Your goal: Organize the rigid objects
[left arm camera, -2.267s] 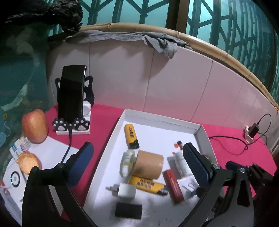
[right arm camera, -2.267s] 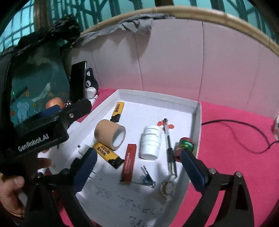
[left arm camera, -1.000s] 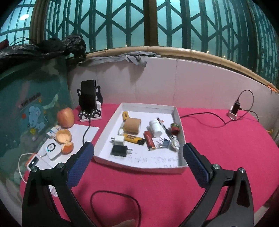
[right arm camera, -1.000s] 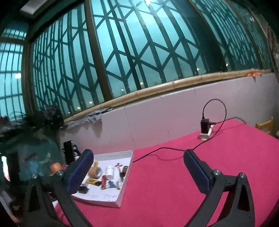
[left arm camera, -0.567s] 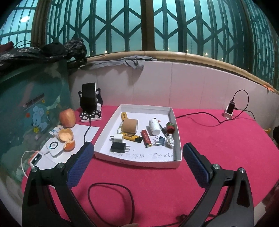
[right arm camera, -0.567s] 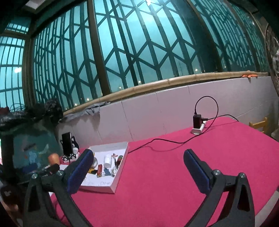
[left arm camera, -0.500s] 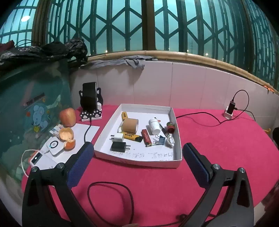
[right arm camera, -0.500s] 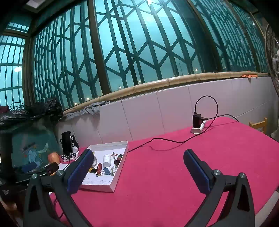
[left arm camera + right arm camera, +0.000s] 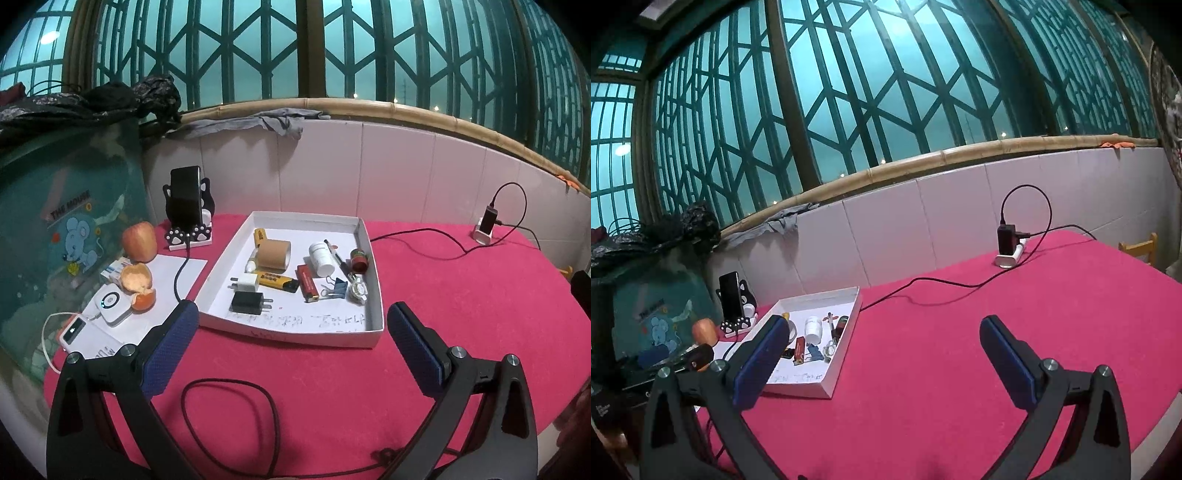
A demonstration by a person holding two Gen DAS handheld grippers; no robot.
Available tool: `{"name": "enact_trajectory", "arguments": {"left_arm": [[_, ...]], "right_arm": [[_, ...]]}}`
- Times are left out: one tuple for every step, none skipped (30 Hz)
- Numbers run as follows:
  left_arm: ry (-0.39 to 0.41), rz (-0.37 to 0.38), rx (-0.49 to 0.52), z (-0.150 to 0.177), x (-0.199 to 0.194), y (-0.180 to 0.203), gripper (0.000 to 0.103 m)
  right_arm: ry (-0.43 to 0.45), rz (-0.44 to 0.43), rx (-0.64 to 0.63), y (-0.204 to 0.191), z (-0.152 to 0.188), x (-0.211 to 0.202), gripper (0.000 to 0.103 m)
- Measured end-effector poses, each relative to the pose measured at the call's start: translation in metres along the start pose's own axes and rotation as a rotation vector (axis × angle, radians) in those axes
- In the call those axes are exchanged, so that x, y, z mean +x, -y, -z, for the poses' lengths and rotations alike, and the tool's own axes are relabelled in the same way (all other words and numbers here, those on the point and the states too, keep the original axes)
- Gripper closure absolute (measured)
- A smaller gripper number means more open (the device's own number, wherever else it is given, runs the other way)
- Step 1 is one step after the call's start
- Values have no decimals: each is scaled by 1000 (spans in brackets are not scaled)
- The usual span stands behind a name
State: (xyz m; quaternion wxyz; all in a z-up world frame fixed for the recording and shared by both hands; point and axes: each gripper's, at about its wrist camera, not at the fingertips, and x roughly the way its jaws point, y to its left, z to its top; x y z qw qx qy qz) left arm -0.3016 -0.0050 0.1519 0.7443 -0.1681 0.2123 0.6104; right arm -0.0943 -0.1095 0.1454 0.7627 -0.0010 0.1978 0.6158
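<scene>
A white tray (image 9: pixel 364 334) lies on the red tablecloth and holds several small items: a tan tape roll (image 9: pixel 274 254), a yellow lighter (image 9: pixel 277 280), a red lighter (image 9: pixel 307 283), a white bottle (image 9: pixel 320 258), a black charger (image 9: pixel 246 303), a white plug (image 9: pixel 246 284) and a blue binder clip (image 9: pixel 339 288). My left gripper (image 9: pixel 291 334) hangs open just in front of the tray, empty. In the right wrist view the tray (image 9: pixel 846 350) is small at the left. My right gripper (image 9: pixel 882 345) is open and empty over bare cloth, to the right of the tray.
Left of the tray stand a phone on a cat stand (image 9: pixel 187 206), an apple (image 9: pixel 139 242), orange peel (image 9: pixel 137 278) and small white devices (image 9: pixel 110 302). A black cable (image 9: pixel 229 413) loops near my left gripper. A charger and cord (image 9: pixel 1008 240) sit at the back right by the tiled wall.
Both grippers have pulled well back from the tray, which earlier filled the views. In the last half second they barely move. Both stay open and empty.
</scene>
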Motion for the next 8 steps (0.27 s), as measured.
{"name": "enact_trajectory", "arguments": {"left_arm": [[0, 2, 1, 0, 0, 0, 0], [2, 4, 3, 0, 0, 0, 0], [4, 5, 5, 0, -1, 1, 0], [8, 6, 8, 0, -2, 1, 0], [13, 5, 12, 1, -2, 2, 0], [18, 3, 16, 1, -3, 2, 0], [20, 1, 20, 1, -3, 3, 0], [19, 4, 21, 1, -3, 3, 0]], "right_arm": [[-2, 0, -1, 0, 0, 0, 0], [-5, 0, -2, 0, 0, 1, 0], [-7, 0, -3, 0, 1, 2, 0], [-11, 0, -4, 0, 1, 2, 0], [-15, -1, -4, 0, 1, 3, 0], [-17, -1, -5, 0, 2, 3, 0], [-19, -1, -6, 0, 2, 3, 0], [-20, -1, -6, 1, 2, 4, 0]]}}
